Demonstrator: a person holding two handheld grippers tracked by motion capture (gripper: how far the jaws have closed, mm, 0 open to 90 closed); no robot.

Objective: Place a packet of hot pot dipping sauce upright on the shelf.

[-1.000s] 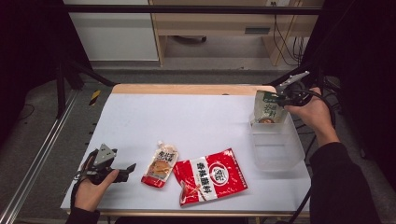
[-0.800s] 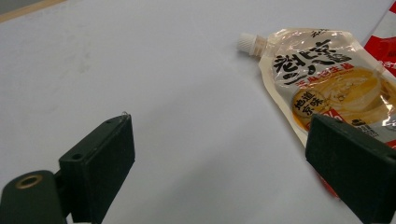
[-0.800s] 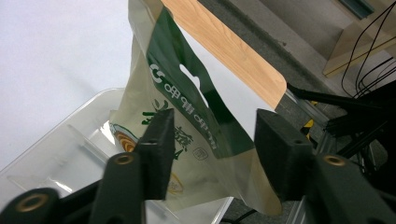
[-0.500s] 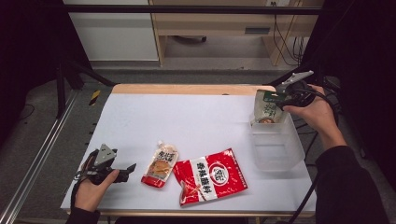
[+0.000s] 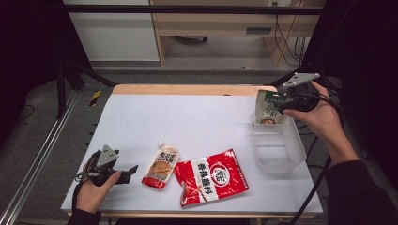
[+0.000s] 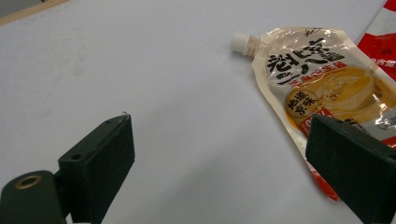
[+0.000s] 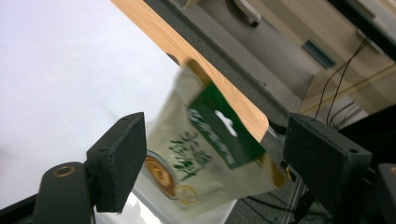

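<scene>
At the far right corner of the white desk (image 5: 197,117), the right gripper (image 5: 287,98) was just behind the top of a green and cream pouch (image 5: 267,108). Its fingers (image 7: 116,161) had just been opening and stood wide; the pouch was between them, but the pads did not press on it. The pouch stood upright, a little tilted, in the far end of a clear plastic bin (image 5: 278,151) at the right edge of the desk.

At the near left corner, the left gripper (image 5: 123,173) rested low over the desk in the person's left hand (image 5: 91,192). Its fingers (image 6: 98,163) were also wide, with only bare desk between them. Just beside it lay a yellow spout pouch (image 5: 162,165), flat, its white cap pointing away from the person. Touching that one, a larger red packet (image 5: 212,177) lay flat nearer the middle.
</scene>
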